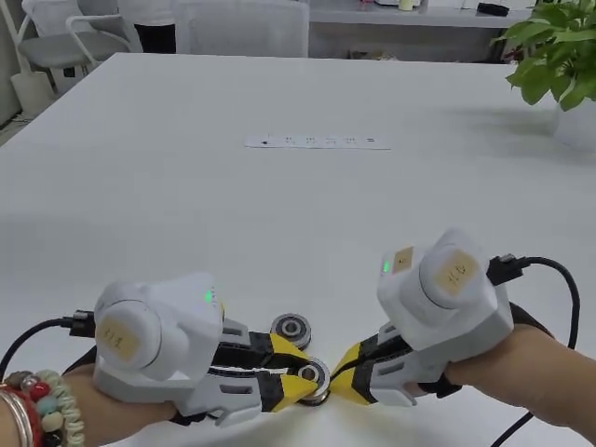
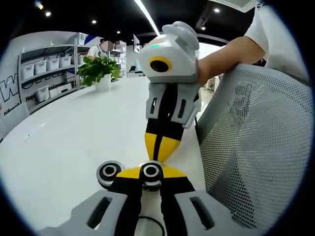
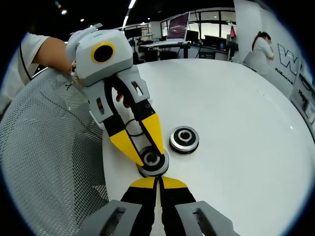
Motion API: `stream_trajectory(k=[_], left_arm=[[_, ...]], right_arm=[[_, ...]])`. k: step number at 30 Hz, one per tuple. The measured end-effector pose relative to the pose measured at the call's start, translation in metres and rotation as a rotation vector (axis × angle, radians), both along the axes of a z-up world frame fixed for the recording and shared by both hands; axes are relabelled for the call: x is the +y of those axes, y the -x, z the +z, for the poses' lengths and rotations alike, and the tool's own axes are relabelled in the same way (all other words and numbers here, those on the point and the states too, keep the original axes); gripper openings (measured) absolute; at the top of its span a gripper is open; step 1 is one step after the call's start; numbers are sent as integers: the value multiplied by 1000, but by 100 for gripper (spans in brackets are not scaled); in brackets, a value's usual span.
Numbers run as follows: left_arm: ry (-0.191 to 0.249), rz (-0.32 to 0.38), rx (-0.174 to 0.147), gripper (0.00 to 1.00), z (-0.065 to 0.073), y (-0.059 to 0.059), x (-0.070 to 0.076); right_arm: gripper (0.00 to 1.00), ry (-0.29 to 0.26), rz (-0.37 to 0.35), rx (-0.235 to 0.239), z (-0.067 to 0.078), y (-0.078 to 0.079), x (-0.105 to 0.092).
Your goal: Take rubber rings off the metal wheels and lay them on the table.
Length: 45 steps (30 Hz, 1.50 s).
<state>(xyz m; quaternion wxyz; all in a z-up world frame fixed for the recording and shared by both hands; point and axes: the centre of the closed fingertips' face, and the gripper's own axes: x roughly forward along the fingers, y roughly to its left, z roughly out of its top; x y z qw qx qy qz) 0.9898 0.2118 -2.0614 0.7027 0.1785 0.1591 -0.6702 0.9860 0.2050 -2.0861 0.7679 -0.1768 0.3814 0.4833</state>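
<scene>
Two metal wheels with black rubber rings lie near the table's front edge. My left gripper (image 1: 310,379) is shut on the nearer wheel (image 1: 314,373), its yellow fingers on either side of that wheel (image 2: 151,173). My right gripper (image 1: 337,371) faces it, jaws shut, with the tips touching the wheel's rim (image 3: 153,160). Whether the right gripper (image 3: 158,180) pinches the ring I cannot tell. The second wheel (image 1: 291,328) lies free just beyond, also seen beside the left jaws (image 2: 109,171) and past the held wheel (image 3: 184,139).
A flush socket strip (image 1: 317,142) sits mid-table. A potted plant (image 1: 554,51) stands at the far right corner. A grey mesh chair back (image 2: 246,147) is close behind the table's near edge. Cables trail from both grippers.
</scene>
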Motion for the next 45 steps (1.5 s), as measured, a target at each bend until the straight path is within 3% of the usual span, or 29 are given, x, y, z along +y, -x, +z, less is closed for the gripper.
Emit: stream_trajectory(k=[3, 5, 8, 11, 18, 30, 45], left_arm=[[1, 2, -1, 9, 0, 0, 0], [1, 2, -3, 8, 0, 0, 0], [-2, -2, -7, 8, 0, 0, 0], [-4, -4, -9, 8, 0, 0, 0], [-4, -7, -11, 8, 0, 0, 0], [-6, -9, -14, 8, -1, 0, 0], [-9, -8, -13, 8, -1, 0, 1]], right_arm=[[0, -7, -24, 16, 0, -1, -1], [0, -22, -69, 52, -1, -1, -2], [0, -95, -199, 178, -1, -2, -3], [0, -150, -250, 217, 1, -3, -5], [0, -209, -325, 283, 3, -4, -8], [0, -287, -386, 341, 11, -5, -6], [0, -298, -396, 355, 14, -4, -4]])
